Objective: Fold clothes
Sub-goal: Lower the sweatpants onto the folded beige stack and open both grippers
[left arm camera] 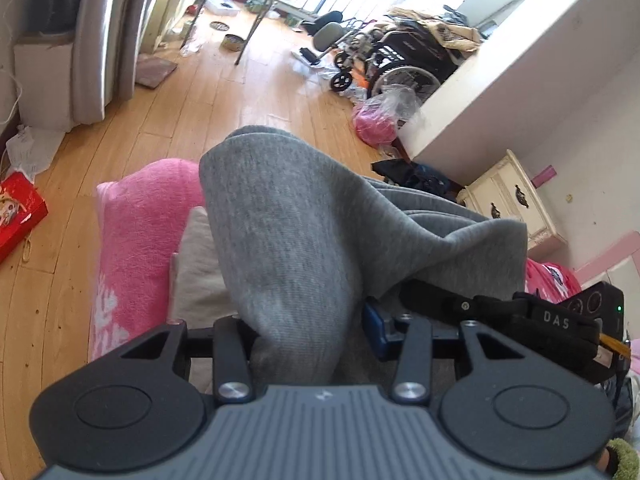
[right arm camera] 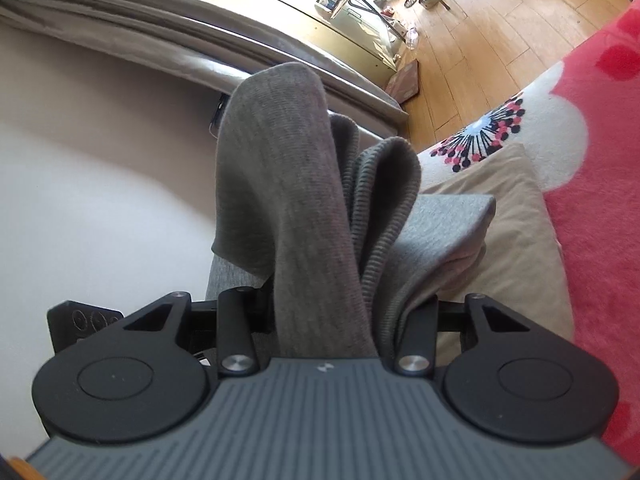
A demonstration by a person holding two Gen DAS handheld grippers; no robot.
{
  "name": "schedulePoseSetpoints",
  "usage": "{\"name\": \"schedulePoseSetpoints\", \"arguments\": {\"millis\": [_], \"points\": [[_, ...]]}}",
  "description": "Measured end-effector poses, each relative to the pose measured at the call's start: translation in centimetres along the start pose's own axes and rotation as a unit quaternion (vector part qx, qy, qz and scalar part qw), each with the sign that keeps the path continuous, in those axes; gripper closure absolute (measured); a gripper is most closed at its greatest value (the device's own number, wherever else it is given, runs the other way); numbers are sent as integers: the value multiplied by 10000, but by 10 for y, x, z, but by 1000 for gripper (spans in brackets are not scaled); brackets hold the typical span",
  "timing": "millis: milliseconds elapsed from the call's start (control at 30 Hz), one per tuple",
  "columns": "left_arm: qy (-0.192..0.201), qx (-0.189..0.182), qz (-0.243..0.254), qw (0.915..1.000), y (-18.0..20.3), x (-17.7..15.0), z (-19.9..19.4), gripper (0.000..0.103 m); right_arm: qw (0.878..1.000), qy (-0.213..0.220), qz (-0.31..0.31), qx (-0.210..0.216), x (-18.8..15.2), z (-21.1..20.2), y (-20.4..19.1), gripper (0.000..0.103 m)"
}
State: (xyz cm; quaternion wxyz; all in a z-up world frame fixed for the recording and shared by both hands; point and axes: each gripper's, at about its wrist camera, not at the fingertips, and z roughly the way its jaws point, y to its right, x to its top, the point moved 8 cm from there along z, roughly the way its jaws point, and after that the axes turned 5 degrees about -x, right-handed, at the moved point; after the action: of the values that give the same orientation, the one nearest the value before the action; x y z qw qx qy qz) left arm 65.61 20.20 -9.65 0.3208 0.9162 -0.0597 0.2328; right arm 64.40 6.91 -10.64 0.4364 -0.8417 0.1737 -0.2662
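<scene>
Left wrist view shows the left gripper (left arm camera: 308,336) pinching a soft grey knit garment (left arm camera: 292,240) at bottom centre, the right gripper (right arm camera: 324,320) likewise clamped on it, lifted mid-fold above a beige cushion (right arm camera: 516,236) and pink floral blanket (right arm camera: 592,184), laying flat seemingly left.

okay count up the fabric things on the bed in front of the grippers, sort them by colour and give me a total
Grey: 1, the grey garment, bunched in both grippers' jaws.
Beige: 1, the beige cloth lying flat beneath it.
Pink: 1, the pink blanket with its white flower pattern.
Total: 3.
</scene>
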Motion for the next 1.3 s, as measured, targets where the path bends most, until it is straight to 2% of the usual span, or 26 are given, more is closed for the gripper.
{"name": "schedulePoseSetpoints", "arguments": {"millis": [200,400,467,600,700,767,833,933,1000,1100,1133,1200,1300], "points": [[-165,188,-679,9974,-67,-6,38,57,9992,-246,281,-161,-7,49,33,60],[-315,-245,-600,9974,-49,9,28,57,9985,-397,373,-71,-3,41,22,60],[-320,-358,-721,9962,-48,8,28,56,9978,-429,505,-49,-4,35,22,60],[-515,95,-744,9959,-76,-4,52,52,9955,-574,708,-252,-10,49,46,60],[-371,-135,-1036,9938,-82,-5,47,54,9921,-759,980,-200,-12,55,58,60],[-270,-98,-1052,9940,-84,-6,37,53,9930,-892,764,-121,-11,54,51,60],[-172,-20,-1053,9943,-86,-6,27,44,9928,-1076,521,-71,-10,56,45,57],[-26,96,-1054,9944,-90,-7,11,35,9900,-1296,532,-174,-7,61,54,52],[72,173,-1054,9942,-92,-8,1,34,9887,-1350,622,-194,-4,57,59,48],[219,290,-1055,9938,-96,-9,-15,34,9915,-1201,476,-164,-2,40,54,35],[351,382,-955,9941,-92,-10,-26,35,9924,-1142,414,-178,0,34,53,34],[656,580,-611,9943,-76,-12,-50,35,9946,-968,129,-338,9,21,47,34],[945,776,138,9924,-36,-21,-72,35,9936,-374,-845,-651,19,-5,26,32]]}}
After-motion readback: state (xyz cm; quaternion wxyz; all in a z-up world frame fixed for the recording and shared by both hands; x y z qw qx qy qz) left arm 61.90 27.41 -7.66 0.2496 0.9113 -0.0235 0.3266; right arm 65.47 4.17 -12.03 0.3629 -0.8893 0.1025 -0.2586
